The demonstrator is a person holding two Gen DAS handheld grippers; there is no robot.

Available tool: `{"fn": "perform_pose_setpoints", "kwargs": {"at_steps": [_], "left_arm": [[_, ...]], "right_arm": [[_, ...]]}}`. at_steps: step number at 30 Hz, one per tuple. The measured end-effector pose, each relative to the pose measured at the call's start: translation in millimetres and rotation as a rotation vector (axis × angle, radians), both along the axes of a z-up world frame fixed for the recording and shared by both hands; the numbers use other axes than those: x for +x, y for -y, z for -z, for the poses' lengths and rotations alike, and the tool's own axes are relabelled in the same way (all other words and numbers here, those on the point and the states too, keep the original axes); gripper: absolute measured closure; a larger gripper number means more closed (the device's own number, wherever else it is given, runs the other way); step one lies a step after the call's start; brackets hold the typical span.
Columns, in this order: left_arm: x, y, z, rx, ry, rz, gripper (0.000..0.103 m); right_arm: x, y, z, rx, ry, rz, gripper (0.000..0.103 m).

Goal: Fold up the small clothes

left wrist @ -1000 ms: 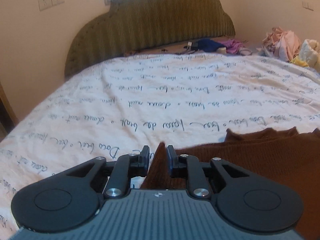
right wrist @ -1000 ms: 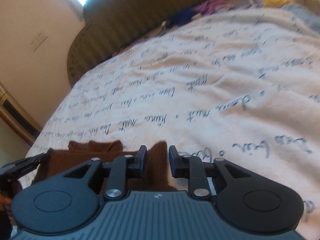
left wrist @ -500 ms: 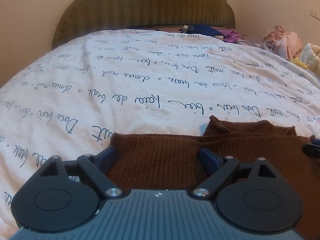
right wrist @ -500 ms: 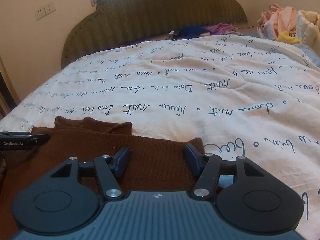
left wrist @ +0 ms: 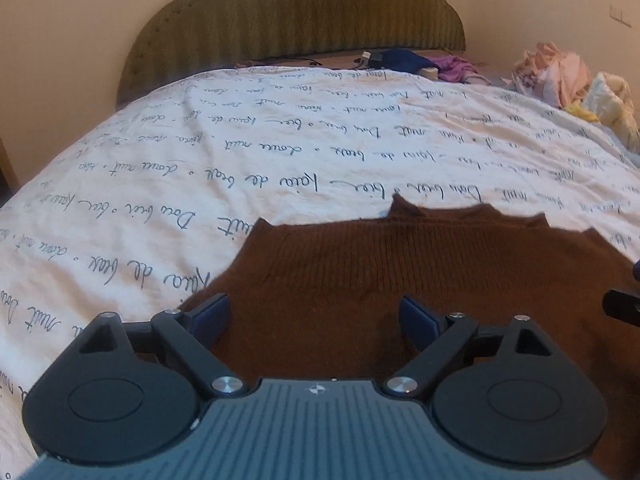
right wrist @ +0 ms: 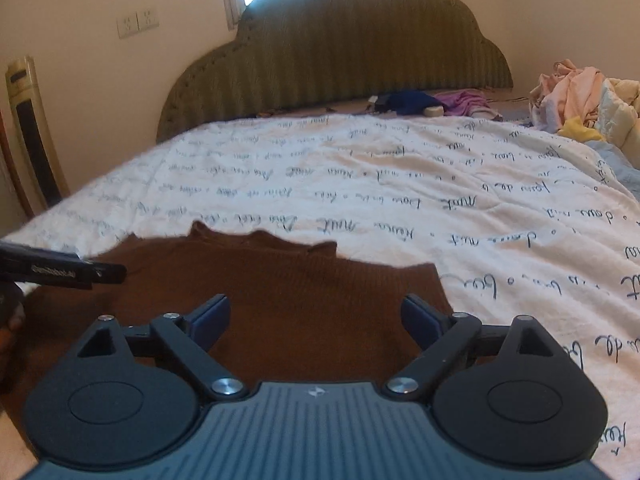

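A brown knitted sweater [left wrist: 400,264] lies flat on the white bedcover with handwriting print [left wrist: 280,152], collar toward the headboard. My left gripper [left wrist: 314,312] stands open just over its left part, with no cloth pinched between the blue pads. In the right wrist view the same sweater [right wrist: 280,280] spreads under my right gripper [right wrist: 316,312], whose jaws are opening wide above the cloth near its right edge, holding nothing. A black finger of the left gripper [right wrist: 60,270] shows at the left edge.
A green scalloped headboard [right wrist: 340,52] closes the far end of the bed. Blue and purple garments [right wrist: 424,102] lie below it. A heap of pale clothes [right wrist: 580,100] sits at the far right. A tall cream appliance [right wrist: 32,136] stands by the left wall.
Both grippers were shut on pinched folds of the sweater; both have let go and spread wide. The sweater now lies flat, and the right gripper has rolled level.
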State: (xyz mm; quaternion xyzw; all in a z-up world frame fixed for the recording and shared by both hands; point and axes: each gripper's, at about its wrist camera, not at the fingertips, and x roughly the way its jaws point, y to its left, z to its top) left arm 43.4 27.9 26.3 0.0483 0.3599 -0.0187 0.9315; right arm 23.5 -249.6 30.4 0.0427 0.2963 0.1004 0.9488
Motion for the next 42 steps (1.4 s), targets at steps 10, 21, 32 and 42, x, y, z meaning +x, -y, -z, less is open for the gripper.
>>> {"fn": "perform_pose_setpoints", "kwargs": {"at_steps": [10,21,32,42], "left_arm": [[7,-9,26,-0.009,0.014,-0.01,0.0],[5,-9,26,-0.015,0.021,-0.012,0.0],[-49,-13,-3,-0.033,0.12,0.011,0.01],[-73,-21,5,-0.037,0.095,0.054,0.012]], "right_arm": [[11,10,27,0.009,-0.065,0.019,0.008],[-8,-8,27,-0.135,-0.057,0.061,0.0],[-42,3,-5,0.006,0.03,0.087,0.0],[-55,-12,17,-0.06,-0.041,-0.039,0.0]]}}
